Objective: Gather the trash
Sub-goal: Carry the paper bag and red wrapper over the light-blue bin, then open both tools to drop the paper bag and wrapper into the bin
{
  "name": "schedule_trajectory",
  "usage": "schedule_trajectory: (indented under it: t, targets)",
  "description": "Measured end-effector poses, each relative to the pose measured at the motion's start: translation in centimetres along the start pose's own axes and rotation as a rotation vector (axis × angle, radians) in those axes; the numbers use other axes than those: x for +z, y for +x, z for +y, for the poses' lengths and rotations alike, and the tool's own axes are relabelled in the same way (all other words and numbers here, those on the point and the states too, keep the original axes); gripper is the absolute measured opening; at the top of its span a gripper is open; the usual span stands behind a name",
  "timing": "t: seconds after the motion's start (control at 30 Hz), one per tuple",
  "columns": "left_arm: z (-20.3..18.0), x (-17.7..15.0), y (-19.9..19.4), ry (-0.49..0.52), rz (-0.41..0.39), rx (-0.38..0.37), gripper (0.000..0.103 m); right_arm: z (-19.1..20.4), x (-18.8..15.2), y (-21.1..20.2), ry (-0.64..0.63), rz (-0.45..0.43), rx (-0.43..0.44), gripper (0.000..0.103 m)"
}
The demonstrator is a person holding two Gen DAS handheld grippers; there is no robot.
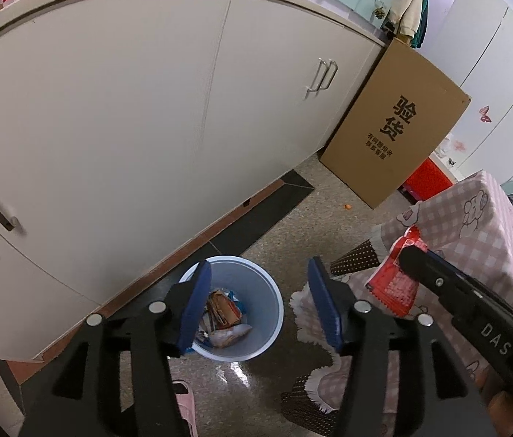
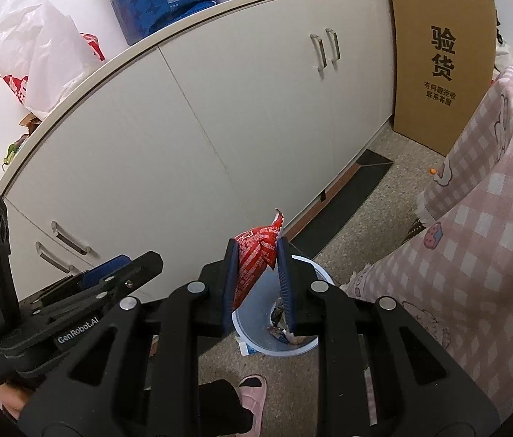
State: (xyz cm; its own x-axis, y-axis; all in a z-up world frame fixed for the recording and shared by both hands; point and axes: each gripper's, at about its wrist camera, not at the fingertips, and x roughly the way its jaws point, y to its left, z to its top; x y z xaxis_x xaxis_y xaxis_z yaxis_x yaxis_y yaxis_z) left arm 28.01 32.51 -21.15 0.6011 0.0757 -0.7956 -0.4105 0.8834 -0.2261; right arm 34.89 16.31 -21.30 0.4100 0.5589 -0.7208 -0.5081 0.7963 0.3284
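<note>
White cabinet (image 1: pixel 129 109): stood at left. Blue bin (image 1: pixel 256 284): on floor before it, holding wrappers (image 1: pixel 223 313). Left gripper (image 1: pixel 256 306): above bin, jaws apart, nothing between. Right gripper (image 2: pixel 256 273): jaws clamped on red wrapper (image 2: pixel 256 255), above bin. Checked cloth (image 2: pixel 474 236): at right.

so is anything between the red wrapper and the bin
Nothing visible: the red wrapper, pinched in the right hand-held gripper, hangs above the open blue bin; the left hand-held gripper is open and holds nothing.
</note>
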Motion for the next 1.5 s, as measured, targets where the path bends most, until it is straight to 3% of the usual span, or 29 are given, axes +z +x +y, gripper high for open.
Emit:
schedule_trajectory:
  t: [0.53,1.13,1.17,1.2,1.23,1.5]
  targets:
    - [0.9,-0.7,-0.4,0.006,0.010,0.125,0.072,1.2,0.1,0.1,-0.018,-0.027,0.018,0.022]
    - [3.0,-2.4,2.3,-0.022,0.100,0.195,0.074,2.1,0.7,3.0,-0.020,-0.022,0.042,0.026]
    - [3.1,-2.4,2.4,-0.023,0.104,0.198,0.074,2.1,0.7,3.2,-0.018,-0.025,0.041,0.031]
    - [3.2,-2.5,2.5,-0.025,0.107,0.199,0.074,1.9,0.7,3.4,-0.016,-0.029,0.045,0.051]
    - [3.3,-2.5,2.6,-0.028,0.111,0.200,0.074,1.8,0.8,3.4,-0.011,-0.041,0.043,0.059]
    - [3.0,-2.8,2.6,-0.025,0.119,0.204,0.075,0.7,0.2,3.1,0.001,-0.048,0.020,0.059]
